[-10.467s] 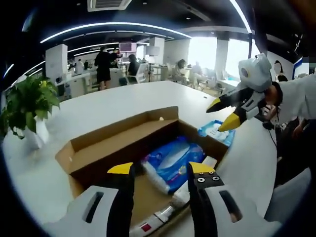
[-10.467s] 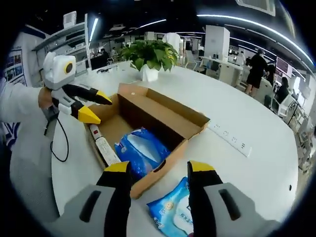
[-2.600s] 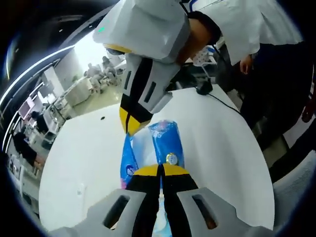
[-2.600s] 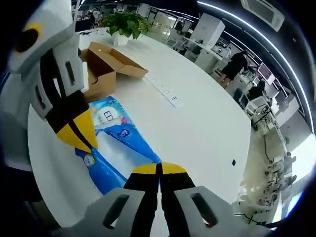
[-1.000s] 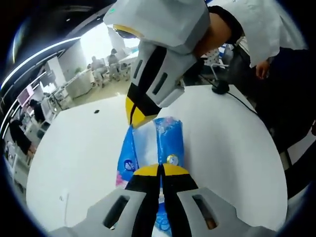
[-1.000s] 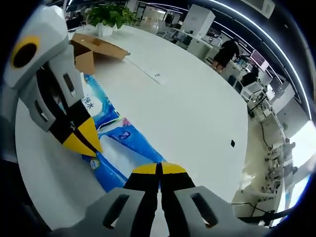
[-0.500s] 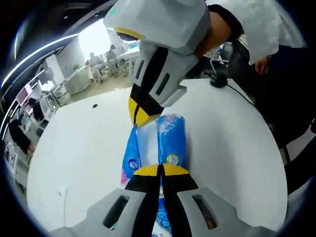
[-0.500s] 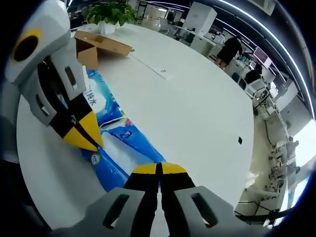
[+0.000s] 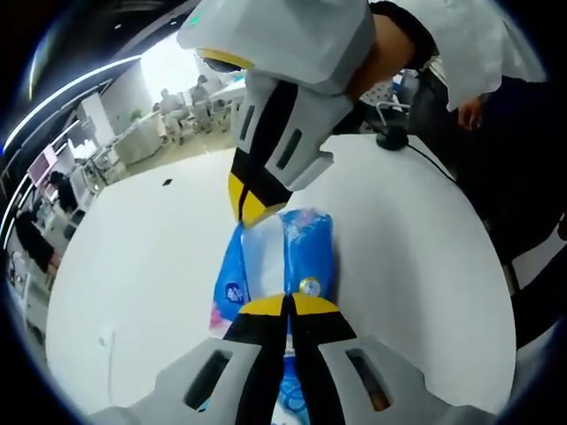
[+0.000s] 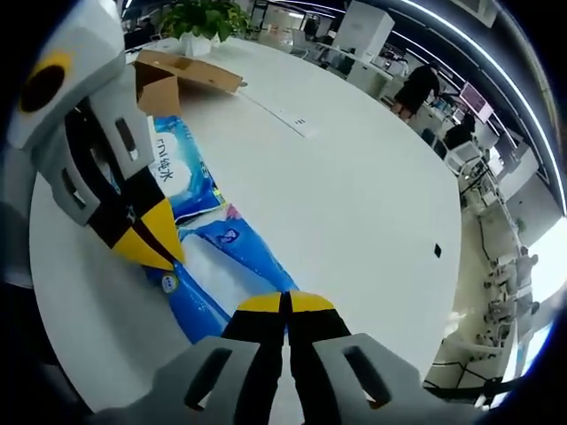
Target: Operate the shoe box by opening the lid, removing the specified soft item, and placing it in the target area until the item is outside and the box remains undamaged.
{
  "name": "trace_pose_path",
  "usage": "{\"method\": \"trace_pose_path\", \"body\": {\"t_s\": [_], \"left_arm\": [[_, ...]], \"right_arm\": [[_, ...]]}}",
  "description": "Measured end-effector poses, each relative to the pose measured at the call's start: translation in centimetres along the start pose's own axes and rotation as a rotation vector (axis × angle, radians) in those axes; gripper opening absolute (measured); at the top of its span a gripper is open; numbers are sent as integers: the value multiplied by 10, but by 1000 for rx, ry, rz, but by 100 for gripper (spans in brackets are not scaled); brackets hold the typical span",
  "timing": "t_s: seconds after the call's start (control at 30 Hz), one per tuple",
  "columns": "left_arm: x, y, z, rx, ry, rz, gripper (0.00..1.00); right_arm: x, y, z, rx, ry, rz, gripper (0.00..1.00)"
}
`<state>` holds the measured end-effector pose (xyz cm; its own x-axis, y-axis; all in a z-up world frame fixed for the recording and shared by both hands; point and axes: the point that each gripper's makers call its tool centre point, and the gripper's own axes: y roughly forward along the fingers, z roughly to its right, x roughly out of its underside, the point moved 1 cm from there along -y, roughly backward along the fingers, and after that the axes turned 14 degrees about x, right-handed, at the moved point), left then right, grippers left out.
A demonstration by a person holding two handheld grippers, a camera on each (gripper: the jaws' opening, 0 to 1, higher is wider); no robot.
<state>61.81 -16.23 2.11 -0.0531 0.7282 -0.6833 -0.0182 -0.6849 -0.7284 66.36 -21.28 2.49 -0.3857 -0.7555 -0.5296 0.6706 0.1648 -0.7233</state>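
We're pinching the blue soft pack (image 9: 297, 252) from both ends here: the left gripper (image 9: 287, 305) is clamped tight on one end, the right gripper (image 10: 285, 303) is squeezing the opposite end. It's stretching out between them over the white table (image 10: 354, 186), well outside the cardboard shoe box (image 10: 168, 75). A second blue wipes pack (image 10: 177, 177) is lying flat beside it, near the box and the potted plant (image 10: 199, 18).
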Motion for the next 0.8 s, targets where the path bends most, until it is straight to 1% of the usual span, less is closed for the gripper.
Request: {"method": "trace_pose_path", "body": {"t_s": [0.17,0.27,0.47,0.53,0.6,0.67,0.8], "left_arm": [[2,3,0,2,-20,-1,0],[2,3,1,1,-22,2,0],[3,3,1,1,-30,10,0],[4,3,1,1,-29,10,2],[3,3,2,9,-42,22,4],[3,3,2,10,-50,27,7],[0,0,8,12,-54,39,11]], "right_arm": [[1,2,-1,-3,8,-5,0],[1,2,0,-1,22,-7,0],[2,2,0,3,23,-5,0],[2,2,0,3,20,-4,0],[3,2,0,4,21,-8,0],[3,3,2,8,23,-4,2],[0,1,6,8,47,8,9]]}}
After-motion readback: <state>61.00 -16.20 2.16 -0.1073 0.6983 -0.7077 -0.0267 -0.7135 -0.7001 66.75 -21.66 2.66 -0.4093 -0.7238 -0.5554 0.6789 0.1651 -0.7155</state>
